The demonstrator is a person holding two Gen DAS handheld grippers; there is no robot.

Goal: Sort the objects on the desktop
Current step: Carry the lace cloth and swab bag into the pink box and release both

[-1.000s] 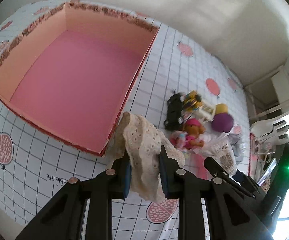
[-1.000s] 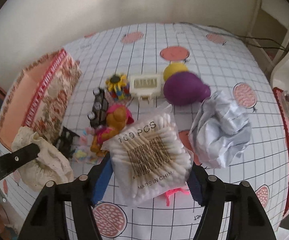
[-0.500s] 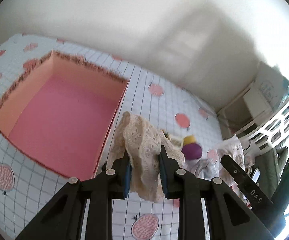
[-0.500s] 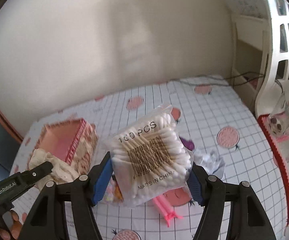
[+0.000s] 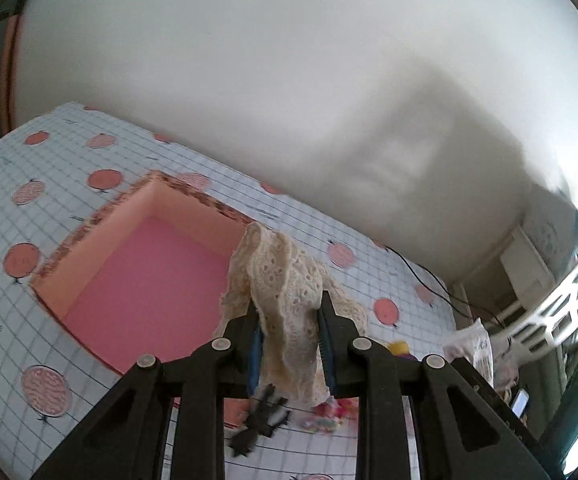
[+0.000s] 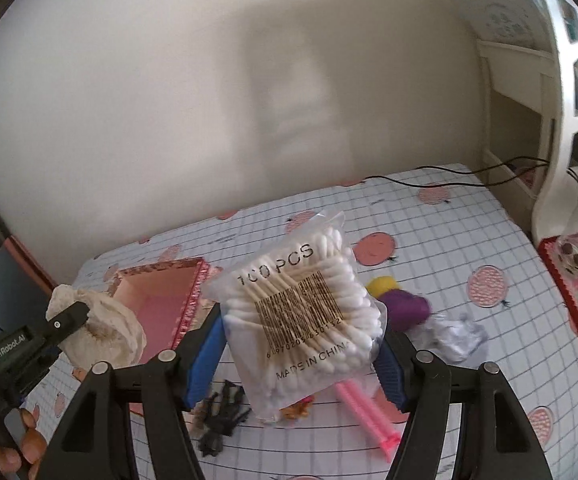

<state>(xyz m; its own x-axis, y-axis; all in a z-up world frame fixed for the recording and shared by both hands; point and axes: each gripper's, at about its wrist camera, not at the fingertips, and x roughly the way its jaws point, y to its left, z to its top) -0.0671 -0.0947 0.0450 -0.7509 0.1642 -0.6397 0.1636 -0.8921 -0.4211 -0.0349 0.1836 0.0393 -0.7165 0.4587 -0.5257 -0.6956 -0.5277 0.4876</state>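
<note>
My left gripper (image 5: 289, 320) is shut on a cream lace cloth (image 5: 285, 292) and holds it well above the table, to the right of the open pink box (image 5: 145, 292). My right gripper (image 6: 301, 336) is shut on a clear bag of cotton swabs (image 6: 301, 308) and holds it in the air above the toy pile. The left gripper with the cloth (image 6: 101, 328) also shows in the right wrist view, next to the pink box (image 6: 161, 300).
On the checked tablecloth (image 6: 449, 240) lie a purple ball (image 6: 405, 308), a yellow ball (image 6: 383, 283), crumpled white paper (image 6: 453, 332), a pink clip (image 6: 365, 412) and a black toy (image 6: 221, 412). A white basket (image 6: 569, 80) and a black cable (image 6: 449, 178) are at the right.
Both grippers have risen high above the table with their loads. The box and the toys look smaller and lower in both views. The wall fills more of each view.
</note>
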